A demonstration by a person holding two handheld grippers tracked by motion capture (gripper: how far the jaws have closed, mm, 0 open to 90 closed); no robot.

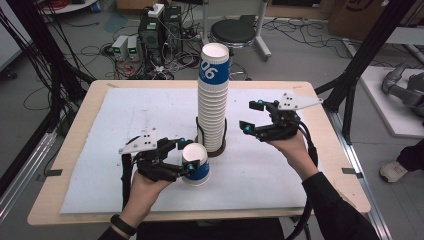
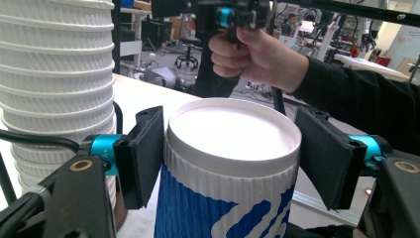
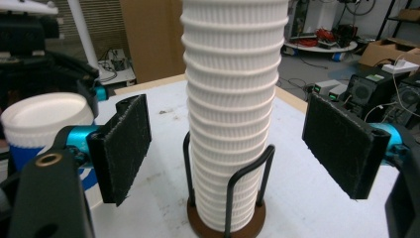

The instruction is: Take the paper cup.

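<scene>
A wooden table [image 1: 75,130] carries a white mat [image 1: 125,150] that covers most of its top. On the mat, between the two grippers, stands a tall stack of white ribbed paper cups [image 1: 212,107], its foot set in a black wire cup holder [image 3: 247,193] with a round brown base; the topmost cup shows a blue band with white figures.

The right gripper [image 1: 254,116], held in the person's right hand [image 1: 290,147], points at the stack from its side. Its jaws stand well apart with nothing between the pads [image 3: 124,144]; in the right gripper view the stack rises in the gap ahead of them, clear of both pads.

The left gripper [image 1: 189,159] sits on the other side of the stack, low over the mat in the left hand [image 1: 145,187]. Its jaws are clamped on a single blue-and-white paper cup [image 2: 230,168], one pad [image 2: 143,153] pressed to each side just under the white rim. The cup is upright, mouth up, just beside the foot of the stack and apart from it.
</scene>
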